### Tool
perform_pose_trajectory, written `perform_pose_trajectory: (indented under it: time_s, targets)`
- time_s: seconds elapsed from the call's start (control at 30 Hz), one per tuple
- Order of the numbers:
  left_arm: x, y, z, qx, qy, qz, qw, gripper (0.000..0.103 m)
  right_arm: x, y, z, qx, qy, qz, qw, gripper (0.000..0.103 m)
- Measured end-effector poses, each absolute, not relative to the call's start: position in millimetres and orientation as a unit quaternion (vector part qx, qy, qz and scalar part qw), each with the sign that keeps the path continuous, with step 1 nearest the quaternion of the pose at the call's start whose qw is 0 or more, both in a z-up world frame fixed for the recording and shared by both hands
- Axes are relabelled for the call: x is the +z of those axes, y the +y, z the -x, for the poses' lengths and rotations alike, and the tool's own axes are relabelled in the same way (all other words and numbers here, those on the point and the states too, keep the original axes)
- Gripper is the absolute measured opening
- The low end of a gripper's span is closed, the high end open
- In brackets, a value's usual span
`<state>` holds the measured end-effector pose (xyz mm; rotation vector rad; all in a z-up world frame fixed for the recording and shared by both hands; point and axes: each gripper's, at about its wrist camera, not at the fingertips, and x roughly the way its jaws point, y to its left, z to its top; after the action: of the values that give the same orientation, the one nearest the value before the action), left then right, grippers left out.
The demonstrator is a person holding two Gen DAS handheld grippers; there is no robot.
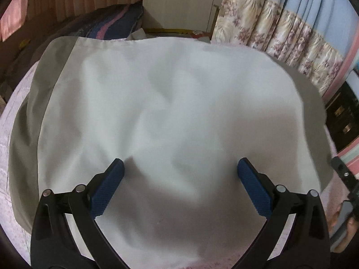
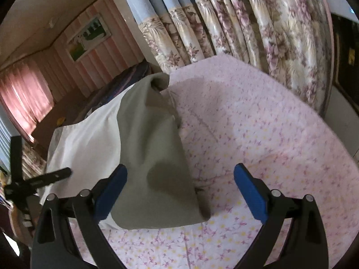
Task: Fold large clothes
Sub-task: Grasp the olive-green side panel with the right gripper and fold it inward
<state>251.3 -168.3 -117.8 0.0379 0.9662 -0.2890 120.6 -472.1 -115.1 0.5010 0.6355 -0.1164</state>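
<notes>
A large pale grey-white garment (image 1: 170,103) lies spread on the pink floral bedsheet (image 1: 13,134), with darker grey-green panels along its left and right edges. My left gripper (image 1: 180,170) is open and empty, hovering over the garment's near part. In the right wrist view the garment (image 2: 89,139) lies at the left, with a grey-green sleeve or side panel (image 2: 152,157) folded over it. My right gripper (image 2: 180,179) is open and empty above that panel's near right edge. The left gripper's black body (image 2: 33,181) shows at the far left.
The bedsheet (image 2: 258,134) covers the bed to the right of the garment. Floral curtains (image 2: 246,33) hang behind the bed. A striped dark blanket (image 1: 112,24) and a white wardrobe (image 1: 184,2) stand beyond the garment's far edge.
</notes>
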Motion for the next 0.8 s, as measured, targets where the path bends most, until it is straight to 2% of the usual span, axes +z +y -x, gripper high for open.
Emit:
perform_pose_trajectory:
  time_s: [0.17, 0.5, 0.63, 0.7, 0.77, 0.8]
  targets:
    - [-128.2, -177.6, -255.9, -0.131, 0.463, -0.056, 0.875, 0.100, -121.4, -468.7, -133.7, -0.033, 0.327, -0.242, 0.913, 0.096]
    - [-130.8, -179.5, -256.4, -0.128, 0.468, -0.058, 0.873, 0.100, -113.9, -478.2, -189.4, 0.035, 0.392, -0.206, 0.896, 0.094]
    - [-131.4, -180.5, -257.0, -0.129, 0.466, -0.060, 0.873, 0.100, -128.3, -476.3, -204.6, 0.059, 0.416, -0.214, 0.882, 0.073]
    - [-131.0, -179.7, -257.3, -0.131, 0.467, -0.061, 0.872, 0.100, -133.0, -472.5, -204.9, 0.082, 0.421, -0.227, 0.874, 0.052]
    - [-130.6, -180.3, -258.2, -0.132, 0.470, -0.065, 0.870, 0.100, -131.2, -468.3, -200.0, 0.092, 0.423, -0.230, 0.871, 0.042]
    - [-130.5, -180.6, -258.3, -0.133, 0.470, -0.067, 0.870, 0.100, -129.0, -465.3, -197.4, 0.095, 0.427, -0.223, 0.871, 0.042]
